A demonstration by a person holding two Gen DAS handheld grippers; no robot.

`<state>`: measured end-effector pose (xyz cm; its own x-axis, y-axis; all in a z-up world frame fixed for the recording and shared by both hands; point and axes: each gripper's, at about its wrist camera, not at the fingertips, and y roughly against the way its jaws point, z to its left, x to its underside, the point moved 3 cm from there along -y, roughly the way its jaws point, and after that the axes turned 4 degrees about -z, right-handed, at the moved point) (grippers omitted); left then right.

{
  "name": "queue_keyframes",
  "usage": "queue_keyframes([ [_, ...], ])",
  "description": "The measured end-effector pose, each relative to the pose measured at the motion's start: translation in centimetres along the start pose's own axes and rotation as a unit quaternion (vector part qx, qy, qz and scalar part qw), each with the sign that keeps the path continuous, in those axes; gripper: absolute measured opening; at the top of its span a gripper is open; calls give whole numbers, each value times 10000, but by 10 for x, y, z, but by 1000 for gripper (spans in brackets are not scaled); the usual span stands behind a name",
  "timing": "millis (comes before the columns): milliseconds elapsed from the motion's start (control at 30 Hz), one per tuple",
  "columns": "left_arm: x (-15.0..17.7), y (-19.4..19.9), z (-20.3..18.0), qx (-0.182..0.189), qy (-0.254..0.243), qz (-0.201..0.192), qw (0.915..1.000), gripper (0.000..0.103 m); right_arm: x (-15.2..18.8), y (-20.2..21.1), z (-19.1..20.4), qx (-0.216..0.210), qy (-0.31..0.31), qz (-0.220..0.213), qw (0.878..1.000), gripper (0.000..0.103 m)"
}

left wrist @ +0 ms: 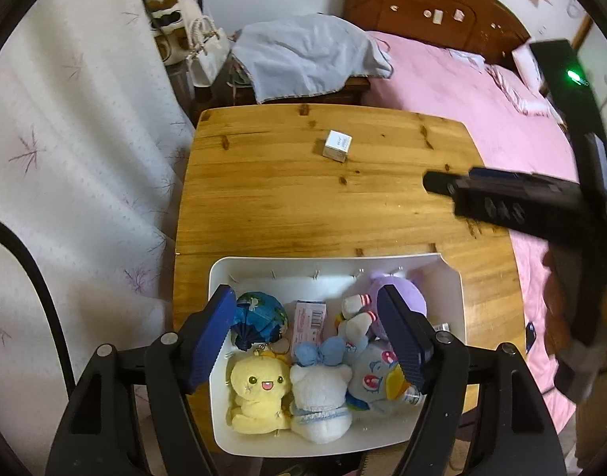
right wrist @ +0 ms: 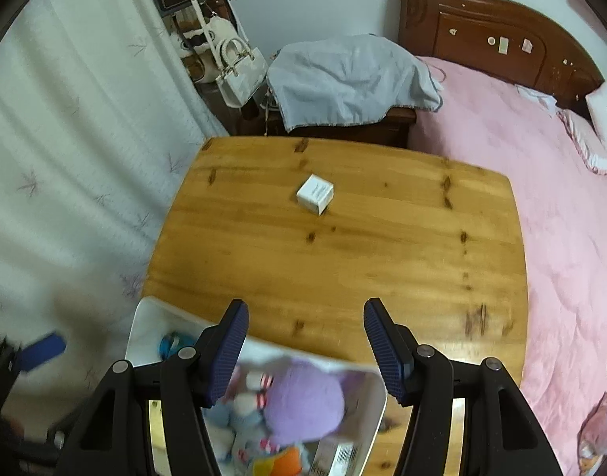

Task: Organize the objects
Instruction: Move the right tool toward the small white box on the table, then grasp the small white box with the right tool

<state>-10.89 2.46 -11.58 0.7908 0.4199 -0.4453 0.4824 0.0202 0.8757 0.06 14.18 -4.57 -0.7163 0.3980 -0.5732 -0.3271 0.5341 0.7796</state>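
A white bin (left wrist: 224,273) sits at the near edge of a wooden table (left wrist: 283,198). It holds a yellow plush (left wrist: 257,392), a white plush (left wrist: 321,396), a purple plush (left wrist: 406,293), a blue globe ball (left wrist: 259,313) and a pink packet (left wrist: 311,317). My left gripper (left wrist: 307,337) is open and empty above the bin. A small white box (left wrist: 337,145) lies alone near the table's far side; it also shows in the right wrist view (right wrist: 315,193). My right gripper (right wrist: 305,351) is open and empty over the bin's (right wrist: 144,317) far rim, above the purple plush (right wrist: 303,396).
A bed with a pink cover (right wrist: 541,218) runs along the table's right side. A nightstand under a grey cloth (right wrist: 343,75) stands behind the table. A white curtain (left wrist: 77,158) hangs on the left. Bags (right wrist: 240,67) hang at the back.
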Motion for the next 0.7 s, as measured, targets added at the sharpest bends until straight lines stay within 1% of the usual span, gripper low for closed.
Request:
queue_keyframes([
  [200, 4, -10, 6, -153, 227, 80, 9996, 77, -35, -44, -10, 26, -66, -14, 10000, 61],
  [433, 9, -23, 13, -289, 487, 227, 9981, 77, -73, -115, -22, -47, -554, 154, 9983, 61],
  [567, 9, -27, 18, -388, 588, 259, 9972, 77, -85, -154, -26, -249, -919, 253, 9951, 61],
  [700, 12, -31, 23, -497, 668, 307, 9961, 77, -91, -191, -27, -294, -1222, 313, 9916, 61],
])
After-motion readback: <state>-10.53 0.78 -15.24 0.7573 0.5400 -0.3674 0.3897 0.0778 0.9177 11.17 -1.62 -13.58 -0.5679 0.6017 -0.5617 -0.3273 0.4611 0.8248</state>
